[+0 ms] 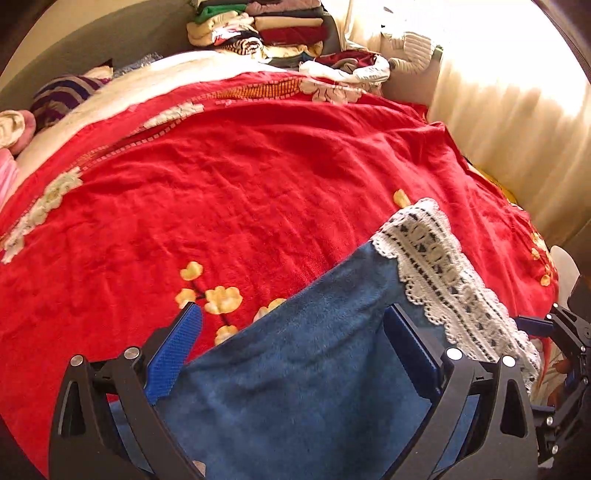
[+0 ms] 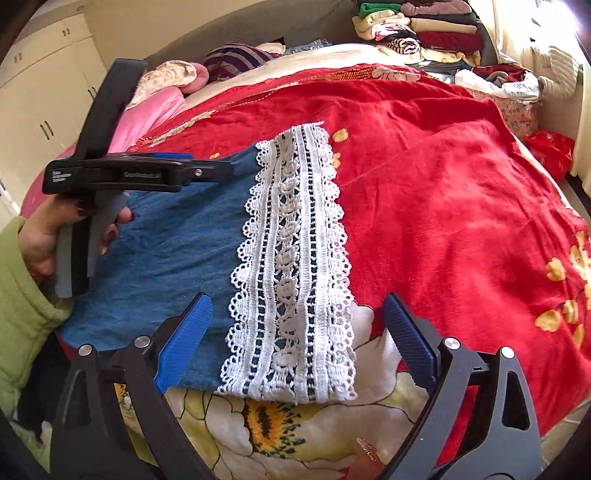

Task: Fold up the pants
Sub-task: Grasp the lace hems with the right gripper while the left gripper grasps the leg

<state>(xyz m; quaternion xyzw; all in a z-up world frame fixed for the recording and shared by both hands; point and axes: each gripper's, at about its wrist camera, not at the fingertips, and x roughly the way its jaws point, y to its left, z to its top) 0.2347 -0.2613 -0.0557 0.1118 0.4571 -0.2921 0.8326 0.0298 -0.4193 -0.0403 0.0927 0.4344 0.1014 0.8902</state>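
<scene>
Spread wide just above the bed: right gripper (image 2: 297, 339), its 2 blue pads (image 2: 183, 341) apart over the near end of the white lace hem (image 2: 291, 266), pinching nothing. Laid flat on a red floral blanket (image 2: 443, 206): blue denim pants (image 2: 177, 236), lace-trimmed cuff end toward the right gripper, denim running off toward the left. Hovering over the denim at the far edge: left gripper (image 1: 291, 350), held in a hand (image 2: 40, 236) with a green sleeve (image 2: 22, 314); in its own wrist view, jaws wide open with denim filling the gap between them, gripping none of it. Beyond the pants: bare red blanket, then a striped pillow (image 2: 236, 59) and pink bedding (image 2: 147, 118). At the bed's far end: a stack of folded clothes (image 2: 417, 29) and a sunlit curtain (image 1: 509, 96).
</scene>
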